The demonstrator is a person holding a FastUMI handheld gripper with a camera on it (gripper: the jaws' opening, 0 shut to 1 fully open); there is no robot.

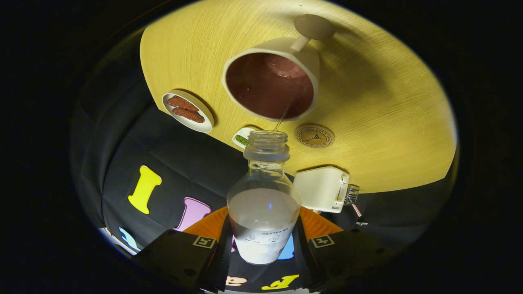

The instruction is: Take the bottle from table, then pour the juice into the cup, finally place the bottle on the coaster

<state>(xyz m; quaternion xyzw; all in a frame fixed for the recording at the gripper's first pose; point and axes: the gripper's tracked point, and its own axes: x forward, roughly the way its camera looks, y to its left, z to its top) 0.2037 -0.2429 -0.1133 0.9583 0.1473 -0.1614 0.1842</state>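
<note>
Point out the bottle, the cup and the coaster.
bottle [263, 204]: gripper view, on its clear body, between the fingers.
cup [269, 85]: gripper view, on its dark inside.
coaster [314, 136]: gripper view, on its round face.

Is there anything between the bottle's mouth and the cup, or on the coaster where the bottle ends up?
Nothing visible. The bottle, held between the jaws, has its mouth just at the cup rim, a thin stream crossing. The coaster beside the cup lies bare.
</note>
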